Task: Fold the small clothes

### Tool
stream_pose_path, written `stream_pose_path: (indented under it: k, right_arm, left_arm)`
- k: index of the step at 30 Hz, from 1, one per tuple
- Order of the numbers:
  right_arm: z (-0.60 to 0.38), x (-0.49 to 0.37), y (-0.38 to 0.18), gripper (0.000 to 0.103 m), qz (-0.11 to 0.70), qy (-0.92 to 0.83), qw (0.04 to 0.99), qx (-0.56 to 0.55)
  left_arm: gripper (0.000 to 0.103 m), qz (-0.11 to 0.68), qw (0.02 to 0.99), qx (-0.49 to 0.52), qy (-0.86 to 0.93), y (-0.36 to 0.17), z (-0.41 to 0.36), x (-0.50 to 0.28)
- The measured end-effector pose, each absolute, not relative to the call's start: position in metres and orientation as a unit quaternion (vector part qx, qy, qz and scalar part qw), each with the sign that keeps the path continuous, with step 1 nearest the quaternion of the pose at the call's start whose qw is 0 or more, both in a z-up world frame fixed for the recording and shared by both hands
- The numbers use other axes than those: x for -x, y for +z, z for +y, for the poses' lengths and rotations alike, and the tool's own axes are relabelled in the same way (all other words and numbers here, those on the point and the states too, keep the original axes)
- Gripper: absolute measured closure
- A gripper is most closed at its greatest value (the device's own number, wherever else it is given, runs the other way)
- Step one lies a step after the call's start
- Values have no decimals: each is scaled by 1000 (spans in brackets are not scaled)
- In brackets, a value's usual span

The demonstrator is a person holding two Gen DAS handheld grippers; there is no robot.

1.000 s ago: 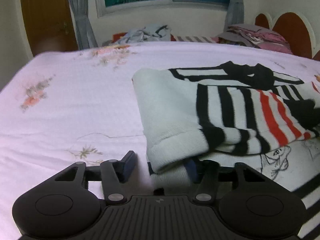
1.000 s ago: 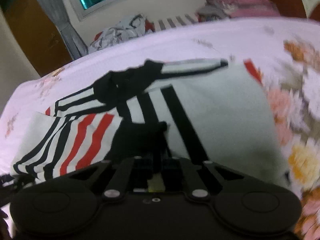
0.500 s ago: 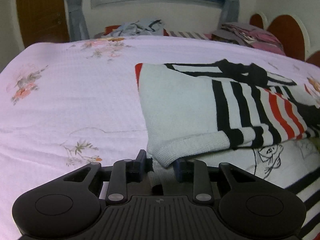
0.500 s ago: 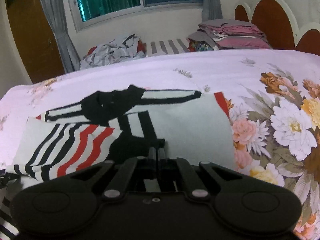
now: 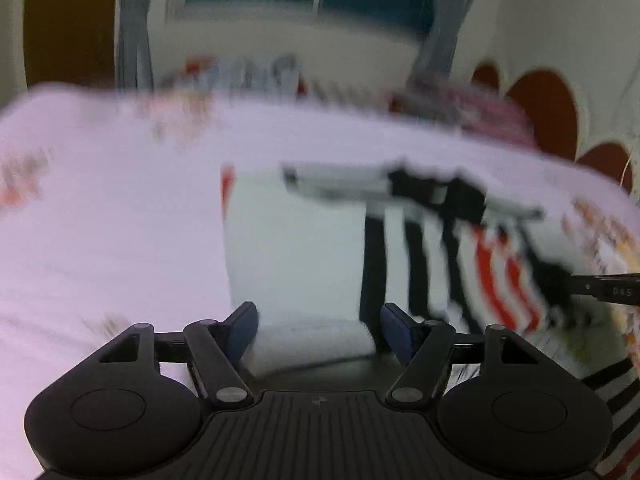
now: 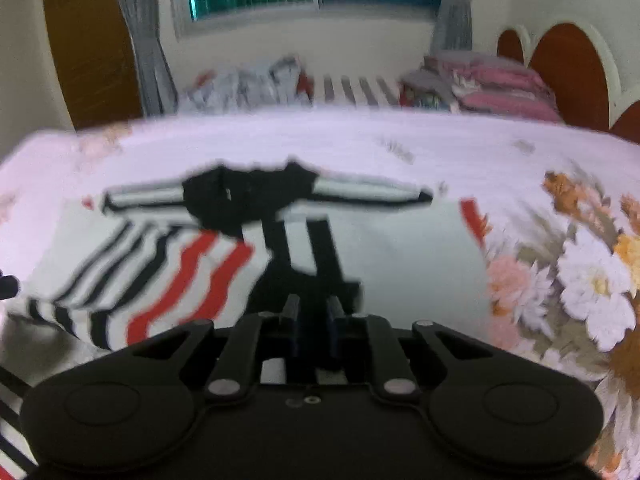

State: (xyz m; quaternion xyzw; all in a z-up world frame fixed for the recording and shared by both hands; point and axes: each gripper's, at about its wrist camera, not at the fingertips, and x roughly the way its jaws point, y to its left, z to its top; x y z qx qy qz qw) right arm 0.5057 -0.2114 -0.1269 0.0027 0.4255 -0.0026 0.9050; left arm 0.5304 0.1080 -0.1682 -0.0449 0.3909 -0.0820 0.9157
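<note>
A small white knit sweater (image 5: 296, 240) with black and red stripes lies folded on the pink bedsheet (image 5: 100, 220). My left gripper (image 5: 318, 326) is open, its blue pads either side of the sweater's near white hem. In the right wrist view the same sweater (image 6: 400, 264) lies ahead, sleeves folded across the body. My right gripper (image 6: 314, 316) has its jaws slightly parted just above the sweater's black patch; nothing is pinched between them. The right gripper's tip also shows at the right edge of the left wrist view (image 5: 612, 290).
Both views are motion-blurred. A pile of loose clothes (image 6: 248, 84) and a stack of folded pink clothes (image 6: 496, 80) lie at the far side of the bed. A floral-print patch (image 6: 580, 276) lies right of the sweater. A striped garment (image 5: 612, 384) lies at near right.
My left gripper was shut on the sweater's hem half a second ago and has opened. My right gripper has opened slightly off the black patch. Both cameras have lifted back.
</note>
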Motion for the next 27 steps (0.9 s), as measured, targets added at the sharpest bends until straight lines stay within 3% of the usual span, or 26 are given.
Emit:
stream_pose_path:
  k: [2,4,10,17,23,27]
  right_arm:
    - [-211,-508,-136,90,439,-7,898,21]
    - [-213,-506,-133,83,440,-10,897,28]
    - [-229,-530,-122,82,412,8,911,-7]
    - [-240,-595,-140,85,433,-11,901,4]
    - [-215,-575,-116,76,397,21,918,-10]
    - [-163,-573,-121,78,402,106,910,-16]
  left_arm:
    - [35,399,912,-16,-93,-180,94,-531]
    - [35,409,906,-43,-98,-176,86,-535]
    - [35,392,914,-12,-103,-157,102,-586]
    - [35,409,906,27,-102,-180,128,-677]
    - [35,355,929,19,-103,-153,107,-637]
    - [35,346,927,-8,-144,-158,54,-609]
